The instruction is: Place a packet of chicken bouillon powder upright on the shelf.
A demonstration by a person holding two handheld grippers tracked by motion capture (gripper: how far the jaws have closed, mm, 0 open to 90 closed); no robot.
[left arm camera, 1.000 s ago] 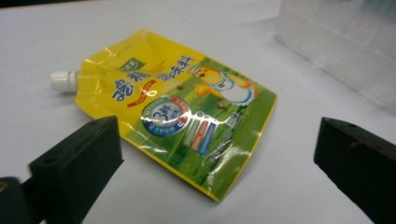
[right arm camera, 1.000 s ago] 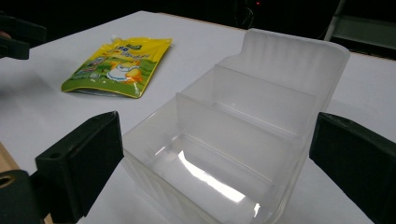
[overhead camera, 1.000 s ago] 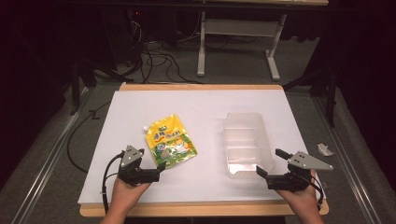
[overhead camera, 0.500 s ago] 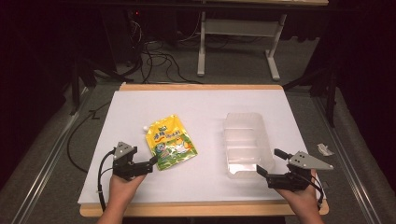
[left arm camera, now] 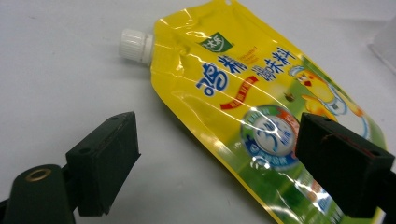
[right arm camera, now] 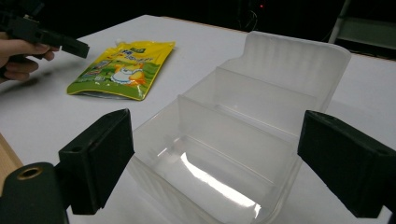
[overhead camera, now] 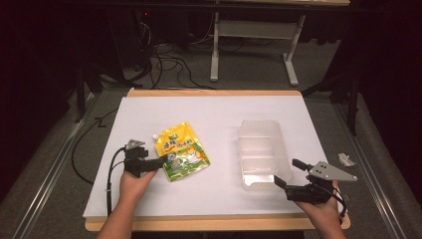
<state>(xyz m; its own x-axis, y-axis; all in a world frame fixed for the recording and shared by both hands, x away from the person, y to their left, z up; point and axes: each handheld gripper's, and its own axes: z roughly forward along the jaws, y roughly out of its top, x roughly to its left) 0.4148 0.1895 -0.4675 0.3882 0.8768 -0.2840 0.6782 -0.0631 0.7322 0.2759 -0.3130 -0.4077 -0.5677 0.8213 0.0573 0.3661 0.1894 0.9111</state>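
A yellow spouted pouch [overhead camera: 181, 152] with a white cap lies flat on the white table [overhead camera: 209, 114], left of centre. My left gripper [overhead camera: 160, 160] sits at its left edge, pointing right. In the left gripper view the jaws [left arm camera: 217, 149] have just been closing and straddle the pouch [left arm camera: 243, 93] edge, apart from it, one jaw over its printed face. A clear plastic box [overhead camera: 261, 149] with compartments stands to the right. My right gripper [overhead camera: 287, 173] is open at its near end, with the box [right arm camera: 261, 107] between the jaws [right arm camera: 215, 154], untouched.
The table has a wooden rim along its near edge [overhead camera: 214, 223]. Behind it on the floor are cables [overhead camera: 164, 55] and a white desk frame [overhead camera: 254, 45]. A small white scrap [overhead camera: 344, 159] lies off the right side. Bare table separates pouch and box.
My left gripper has moved away from the person along the pouch's left side and now has the pouch edge between its jaws. The right gripper has stayed put.
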